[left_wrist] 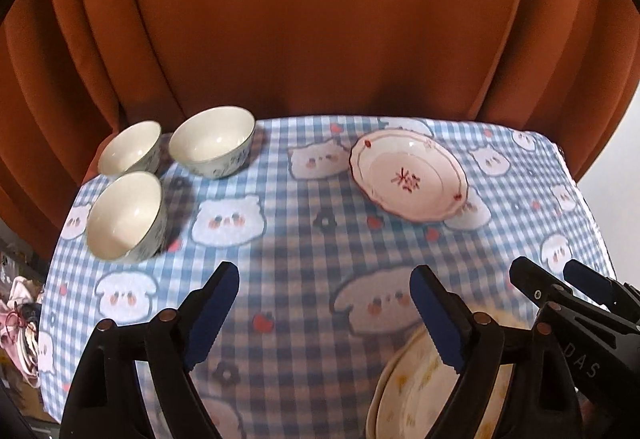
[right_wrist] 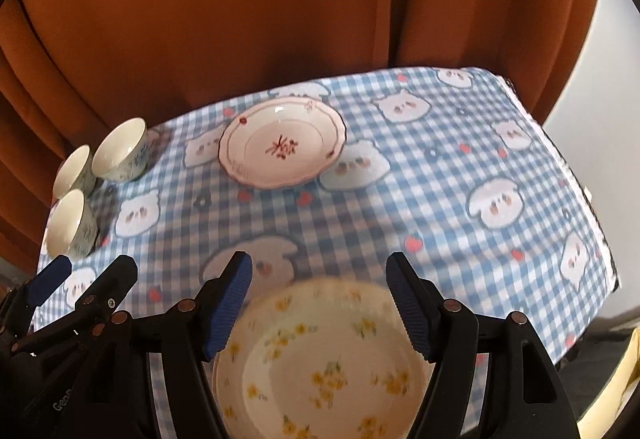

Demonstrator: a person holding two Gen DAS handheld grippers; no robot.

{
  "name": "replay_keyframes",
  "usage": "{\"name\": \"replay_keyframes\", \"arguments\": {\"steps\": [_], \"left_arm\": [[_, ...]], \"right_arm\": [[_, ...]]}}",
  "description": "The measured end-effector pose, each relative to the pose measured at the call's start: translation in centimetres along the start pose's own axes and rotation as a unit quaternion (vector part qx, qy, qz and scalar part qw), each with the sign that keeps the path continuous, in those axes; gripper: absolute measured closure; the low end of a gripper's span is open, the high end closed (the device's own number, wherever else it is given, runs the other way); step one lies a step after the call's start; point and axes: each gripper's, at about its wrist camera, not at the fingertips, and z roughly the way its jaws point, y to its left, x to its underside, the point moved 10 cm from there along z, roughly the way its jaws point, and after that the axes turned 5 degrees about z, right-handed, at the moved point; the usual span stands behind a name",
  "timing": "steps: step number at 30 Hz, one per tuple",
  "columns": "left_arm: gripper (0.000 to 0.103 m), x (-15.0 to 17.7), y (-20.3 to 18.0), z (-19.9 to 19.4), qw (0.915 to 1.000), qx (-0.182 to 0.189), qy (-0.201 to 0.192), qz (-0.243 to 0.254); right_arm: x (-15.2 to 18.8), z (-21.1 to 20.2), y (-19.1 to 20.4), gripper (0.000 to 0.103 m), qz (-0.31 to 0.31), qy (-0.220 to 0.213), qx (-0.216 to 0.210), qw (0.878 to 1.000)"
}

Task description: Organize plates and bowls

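Judging by how things lie, the sorting is barely begun: nothing is stacked yet, and every piece sits alone on the tabletop (left_wrist: 304,239) with its blue checked cloth.

At the far left three bowls (left_wrist: 126,215) stand upright in a loose cluster near the tabletop's corner, close to one another but not nested (whether any two rims touch is hard to tell). They are white inside with a bluish pattern outside, and empty.

Toward the middle and back lies the red-patterned plate (left_wrist: 408,175), flat, pale, with a scalloped rim and a small red motif at its centre, well apart from the bowls.

Nearest the cameras is the yellow-flowered plate (right_wrist: 324,363), cream with scattered yellow blossoms, lying flat near the front edge.

The left gripper (left_wrist: 324,319) hangs spread above bare cloth, holding nothing. The right gripper (right_wrist: 320,307) is also spread, its blue pads on either side of the yellow-flowered plate's far rim without pinching it.

Still to do, as I judge it: nesting the bowls and laying one plate on the other.
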Motion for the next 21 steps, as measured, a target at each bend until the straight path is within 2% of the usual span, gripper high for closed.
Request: {"name": "replay_keyframes", "arguments": {"steps": [5, 13, 21], "left_arm": [[0.014, -2.8, -0.1, 2.7, 0.9996, -0.022, 0.002, -0.015], [0.018, -6.4, -1.0, 7.9, 0.9981, -0.047, 0.008, -0.038], [0.021, -9.0, -1.5, 13.5, 0.9963, -0.065, 0.013, -0.054]], "right_arm": [[-3.9, 2.9, 0.1, 0.030, -0.017, -0.002, -0.004, 1.000], [-10.3, 8.0, -0.2, 0.030, -0.029, -0.006, -0.039, 0.999], [-14.1, 14.5, 0.0, 0.030, -0.016, 0.016, -0.060, 0.998]]}}
